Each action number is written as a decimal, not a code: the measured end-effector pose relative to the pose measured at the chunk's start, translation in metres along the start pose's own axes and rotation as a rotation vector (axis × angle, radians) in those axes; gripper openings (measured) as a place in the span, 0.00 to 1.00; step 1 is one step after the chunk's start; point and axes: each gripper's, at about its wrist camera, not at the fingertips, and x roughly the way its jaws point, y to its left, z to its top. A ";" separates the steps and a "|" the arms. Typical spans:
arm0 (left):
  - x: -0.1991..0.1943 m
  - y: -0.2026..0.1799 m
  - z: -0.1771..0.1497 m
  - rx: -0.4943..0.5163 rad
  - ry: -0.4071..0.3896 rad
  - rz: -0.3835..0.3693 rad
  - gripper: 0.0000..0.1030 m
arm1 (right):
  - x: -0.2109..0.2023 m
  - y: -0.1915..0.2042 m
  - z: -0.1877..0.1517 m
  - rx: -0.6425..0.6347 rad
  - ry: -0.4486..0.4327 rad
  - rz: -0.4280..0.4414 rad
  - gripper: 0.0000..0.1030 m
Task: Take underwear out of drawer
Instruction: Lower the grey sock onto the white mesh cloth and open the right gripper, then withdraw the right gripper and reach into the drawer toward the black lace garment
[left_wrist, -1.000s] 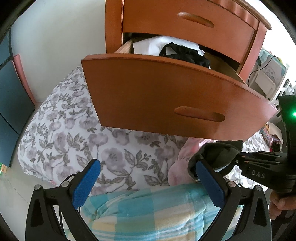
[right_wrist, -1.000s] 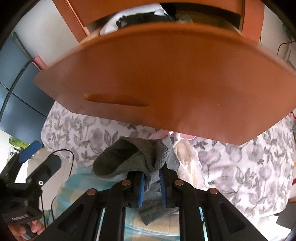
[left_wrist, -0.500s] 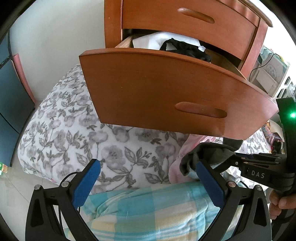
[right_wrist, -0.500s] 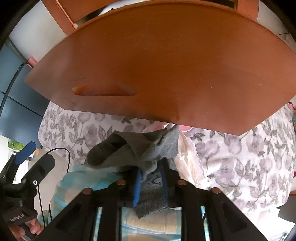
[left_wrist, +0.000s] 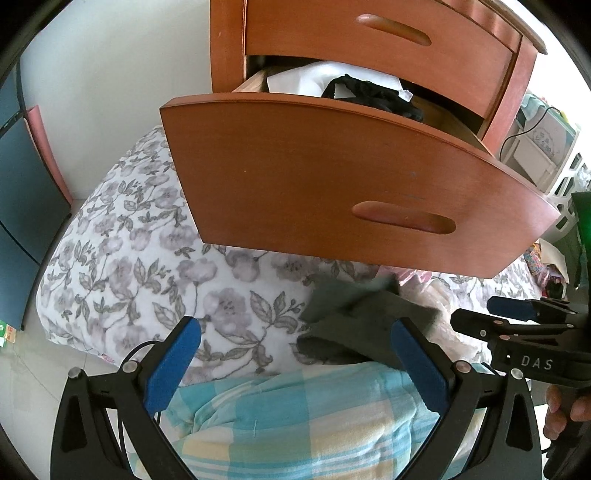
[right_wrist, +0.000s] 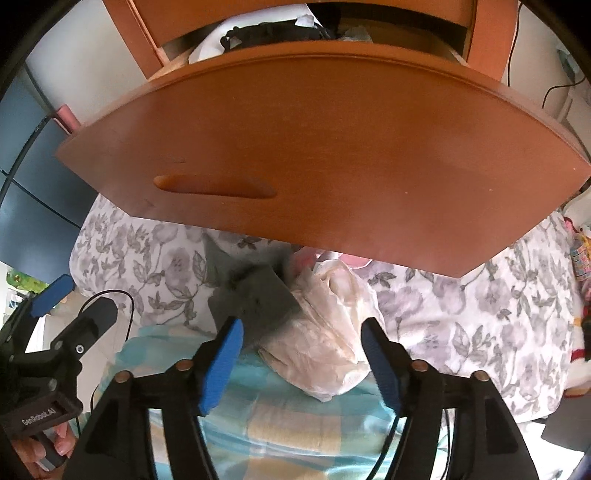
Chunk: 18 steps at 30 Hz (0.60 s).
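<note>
1. We see the right gripper (right_wrist: 301, 354) with its blue-padded jaws spread apart; they have just been opening, and nothing is pinched between them.
2. The crumpled dark grey underwear (right_wrist: 251, 295) is out of the drawer: it lies blurred on the bedding below the drawer front, just past the right gripper's left pad, partly over a crinkled pale plastic bag (right_wrist: 325, 343).
3. In the left wrist view the same grey piece (left_wrist: 362, 325) sits where the white bedspread with grey flowers (left_wrist: 147, 258) meets the blue and yellow checked blanket (left_wrist: 295, 421).
4. Our left gripper (left_wrist: 295, 365) hangs with its jaws wide and empty above the blanket.
5. The pulled-out curved reddish-brown wooden drawer (left_wrist: 332, 184) overhangs the bed; a black garment (left_wrist: 373, 94) and white fabric (left_wrist: 306, 79) lie inside it.
6. A hand (left_wrist: 565, 402) grips the right tool's handle at the frame's lower right edge.
</note>
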 end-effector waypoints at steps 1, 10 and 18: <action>0.000 0.000 0.000 -0.001 0.000 0.000 1.00 | 0.000 -0.001 0.000 -0.003 -0.001 -0.002 0.72; 0.002 0.002 0.000 -0.014 0.005 0.005 1.00 | -0.004 -0.001 -0.002 -0.025 -0.022 -0.017 0.88; 0.003 0.005 0.000 -0.028 0.002 0.019 1.00 | -0.006 -0.006 -0.002 -0.014 -0.040 -0.035 1.00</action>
